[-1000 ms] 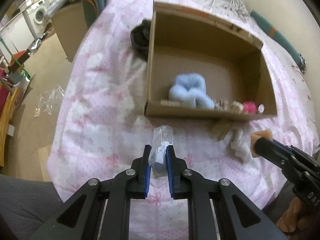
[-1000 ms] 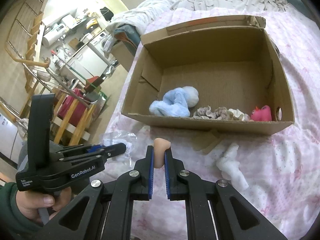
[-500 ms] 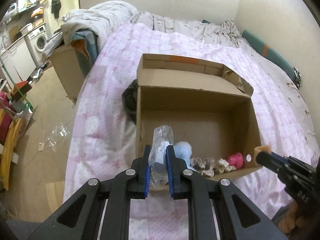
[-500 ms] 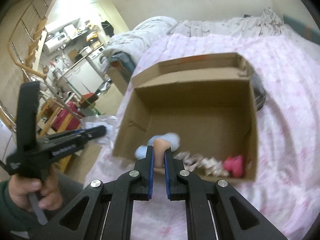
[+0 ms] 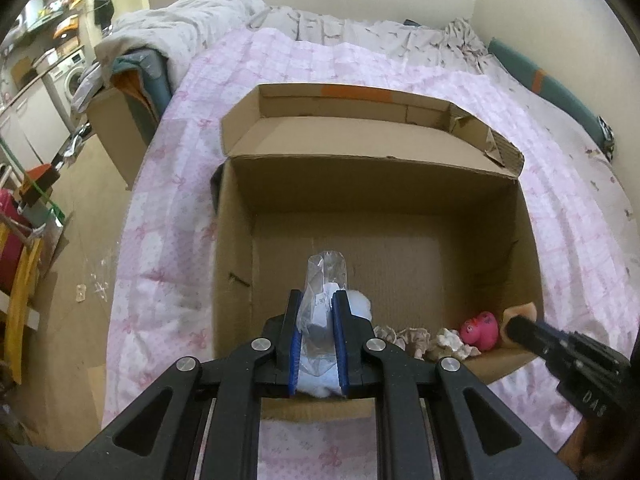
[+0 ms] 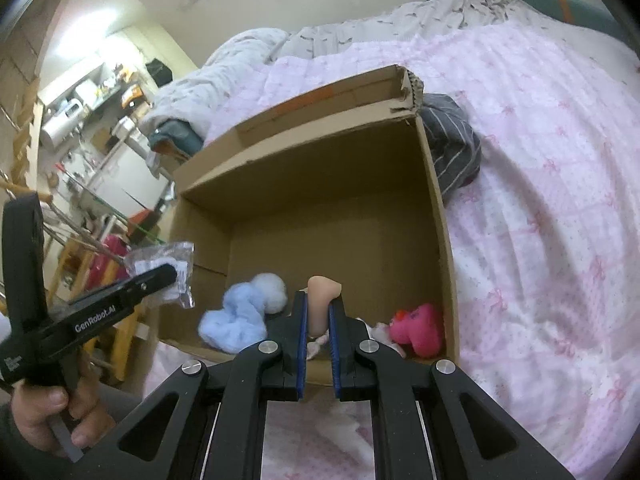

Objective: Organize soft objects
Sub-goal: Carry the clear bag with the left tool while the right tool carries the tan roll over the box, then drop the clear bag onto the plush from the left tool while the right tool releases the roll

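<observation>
Both grippers tilt steeply down over the near rim of the cardboard box. The person's left hand squeezes the left gripper's handle. The left gripper is nearly closed, pinching a clear plastic bag with what may be a paper tag inside. The right gripper is clamped on a peach foam piece. In the box lie a pale blue fluffy toy, beige crumpled cloths and a pink toy. The box sits on a bed with a pink quilt; a grey striped garment lies touching its far corner. A washing machine stands far left.
</observation>
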Action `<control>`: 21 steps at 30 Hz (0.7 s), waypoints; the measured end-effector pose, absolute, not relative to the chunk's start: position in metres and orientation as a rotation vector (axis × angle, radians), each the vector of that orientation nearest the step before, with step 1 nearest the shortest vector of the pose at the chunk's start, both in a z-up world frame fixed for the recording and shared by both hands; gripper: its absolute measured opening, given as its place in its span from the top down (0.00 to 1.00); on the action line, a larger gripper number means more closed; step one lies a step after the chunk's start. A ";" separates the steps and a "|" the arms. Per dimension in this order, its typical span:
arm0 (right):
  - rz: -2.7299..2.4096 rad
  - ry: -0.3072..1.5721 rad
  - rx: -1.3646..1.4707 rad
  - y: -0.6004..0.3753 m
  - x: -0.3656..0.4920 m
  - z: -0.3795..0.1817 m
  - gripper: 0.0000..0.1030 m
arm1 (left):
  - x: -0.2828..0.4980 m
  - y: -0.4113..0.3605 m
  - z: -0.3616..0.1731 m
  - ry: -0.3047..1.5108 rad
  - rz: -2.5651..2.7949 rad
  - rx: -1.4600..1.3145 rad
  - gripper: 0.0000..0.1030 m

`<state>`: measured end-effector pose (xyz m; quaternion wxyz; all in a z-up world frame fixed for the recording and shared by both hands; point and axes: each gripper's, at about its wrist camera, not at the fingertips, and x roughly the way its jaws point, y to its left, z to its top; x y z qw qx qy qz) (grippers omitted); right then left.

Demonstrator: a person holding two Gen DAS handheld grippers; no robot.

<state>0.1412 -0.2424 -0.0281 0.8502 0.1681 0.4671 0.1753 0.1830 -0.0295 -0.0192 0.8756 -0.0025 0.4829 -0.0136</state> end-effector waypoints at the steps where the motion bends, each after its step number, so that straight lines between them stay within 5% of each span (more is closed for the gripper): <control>1: 0.367 0.992 0.352 -0.242 0.142 -0.030 0.89 | 0.185 -0.032 -0.020 1.007 -0.029 0.001 0.87; 21: 0.350 1.032 0.413 -0.246 0.154 -0.042 0.89 | 0.222 -0.055 -0.043 1.036 -0.010 0.058 0.87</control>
